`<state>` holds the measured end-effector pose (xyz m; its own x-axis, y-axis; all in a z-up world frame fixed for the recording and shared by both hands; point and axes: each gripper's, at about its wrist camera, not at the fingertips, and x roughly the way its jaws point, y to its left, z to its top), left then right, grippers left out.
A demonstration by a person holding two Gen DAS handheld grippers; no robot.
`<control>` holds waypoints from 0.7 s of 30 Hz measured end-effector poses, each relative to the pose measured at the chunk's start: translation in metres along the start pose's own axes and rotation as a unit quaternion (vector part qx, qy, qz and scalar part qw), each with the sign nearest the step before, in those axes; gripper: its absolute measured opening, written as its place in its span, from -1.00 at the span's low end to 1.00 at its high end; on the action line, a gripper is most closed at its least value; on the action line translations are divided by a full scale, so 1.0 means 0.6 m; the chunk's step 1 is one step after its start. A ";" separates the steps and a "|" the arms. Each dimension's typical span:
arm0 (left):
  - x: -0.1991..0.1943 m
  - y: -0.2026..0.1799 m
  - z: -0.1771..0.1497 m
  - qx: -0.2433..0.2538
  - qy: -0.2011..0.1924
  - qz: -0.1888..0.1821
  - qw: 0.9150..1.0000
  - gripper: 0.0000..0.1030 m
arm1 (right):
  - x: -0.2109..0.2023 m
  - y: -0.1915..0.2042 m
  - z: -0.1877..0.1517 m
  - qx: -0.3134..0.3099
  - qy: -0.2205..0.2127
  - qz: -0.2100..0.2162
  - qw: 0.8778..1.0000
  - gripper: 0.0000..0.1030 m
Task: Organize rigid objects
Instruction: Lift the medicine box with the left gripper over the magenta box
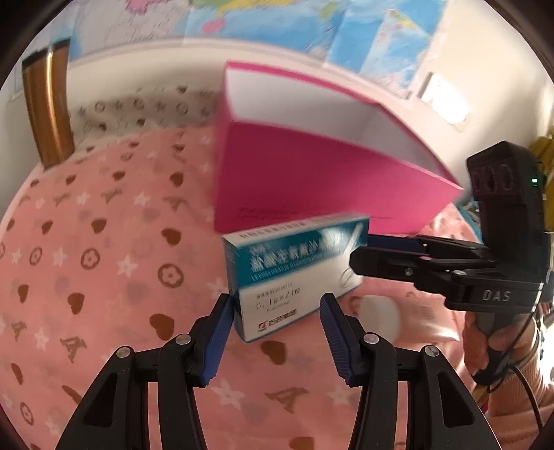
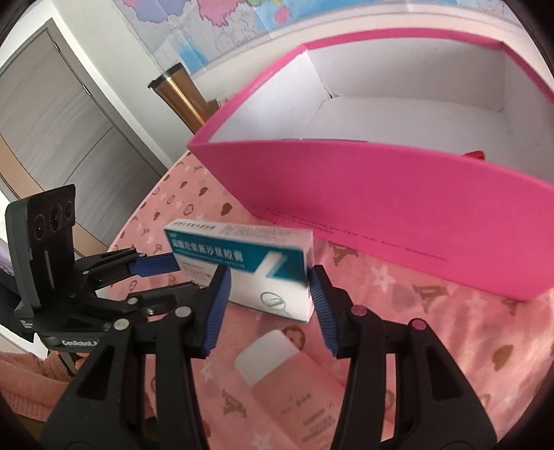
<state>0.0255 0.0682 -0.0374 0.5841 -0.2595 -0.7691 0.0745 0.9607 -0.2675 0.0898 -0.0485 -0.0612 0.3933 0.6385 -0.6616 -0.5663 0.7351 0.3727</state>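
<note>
A white and teal medicine box [image 1: 294,270] [image 2: 249,266] is held up in front of an open pink storage box [image 1: 311,180] [image 2: 398,194] with a white inside. My left gripper [image 1: 275,341] has its blue pads [image 1: 218,339] around the box's near end, one pad touching it. My right gripper [image 2: 268,304] has its pads [image 2: 320,304] on both sides of the box's other end. The right gripper also shows in the left wrist view [image 1: 398,256], and the left gripper in the right wrist view [image 2: 149,266].
A pink patterned cloth [image 1: 104,277] covers the surface. A pink bottle with a white cap [image 2: 266,360] lies under the medicine box. A copper-coloured tumbler [image 1: 48,104] [image 2: 180,93] stands at the far edge. A map hangs on the wall [image 2: 207,27].
</note>
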 end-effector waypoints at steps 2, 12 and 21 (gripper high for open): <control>0.011 0.006 0.000 -0.007 0.006 0.004 1.000 0.00 | 0.012 -0.003 0.002 0.002 0.006 -0.004 1.000 -0.03; 0.016 0.019 -0.005 -0.018 0.006 0.011 1.000 -0.06 | 0.033 -0.021 -0.010 0.015 0.011 -0.009 1.000 -0.03; -0.003 0.010 -0.001 -0.010 -0.005 0.010 1.000 -0.14 | 0.016 -0.001 -0.015 -0.001 -0.001 -0.018 1.000 -0.08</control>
<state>0.0244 0.0743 -0.0381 0.5939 -0.2388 -0.7683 0.0460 0.9635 -0.2639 0.0875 -0.0450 -0.0738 0.4141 0.6126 -0.6732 -0.5536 0.7566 0.3479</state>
